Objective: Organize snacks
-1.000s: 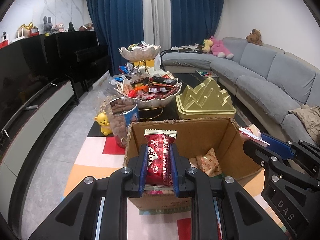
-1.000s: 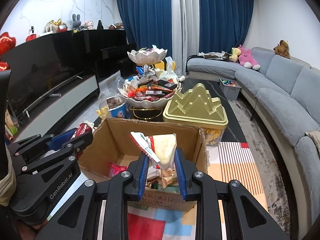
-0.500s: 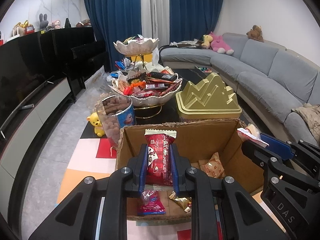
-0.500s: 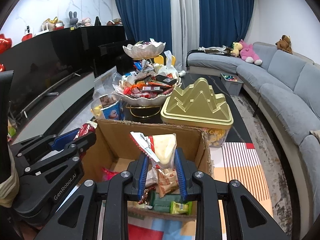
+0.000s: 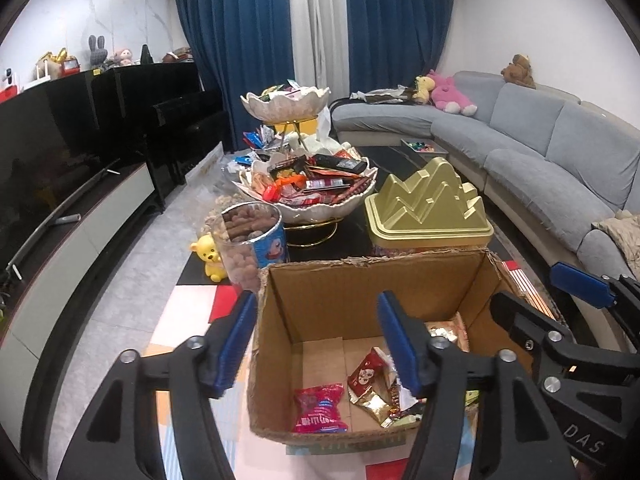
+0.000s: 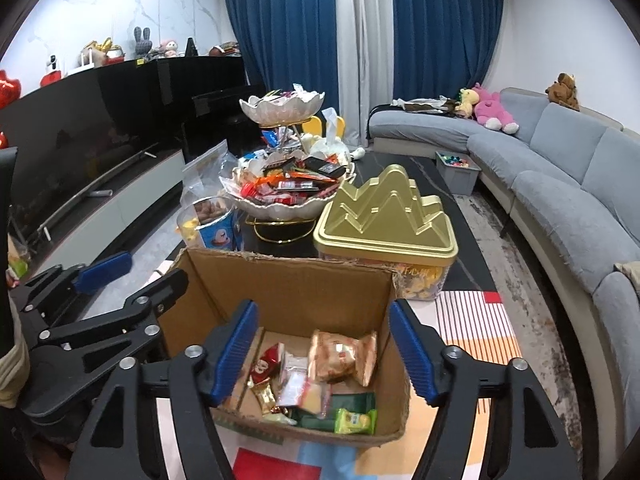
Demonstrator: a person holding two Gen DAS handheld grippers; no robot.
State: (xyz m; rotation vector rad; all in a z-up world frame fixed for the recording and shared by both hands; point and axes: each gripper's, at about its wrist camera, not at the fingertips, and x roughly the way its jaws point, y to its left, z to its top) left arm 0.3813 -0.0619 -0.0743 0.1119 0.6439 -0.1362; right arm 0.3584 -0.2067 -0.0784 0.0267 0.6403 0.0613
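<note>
Both hand-held grippers, left (image 5: 316,340) and right (image 6: 322,350), are spreading empty over the cardboard box (image 5: 280,364). The snack bowl (image 5: 308,200) is lying ahead, at upper centre, nearer neither.

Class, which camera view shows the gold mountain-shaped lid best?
The right wrist view: the gold mountain-shaped lid shows whole, with the clear tub beneath. In the left wrist view the cardboard box hides its base.
</note>
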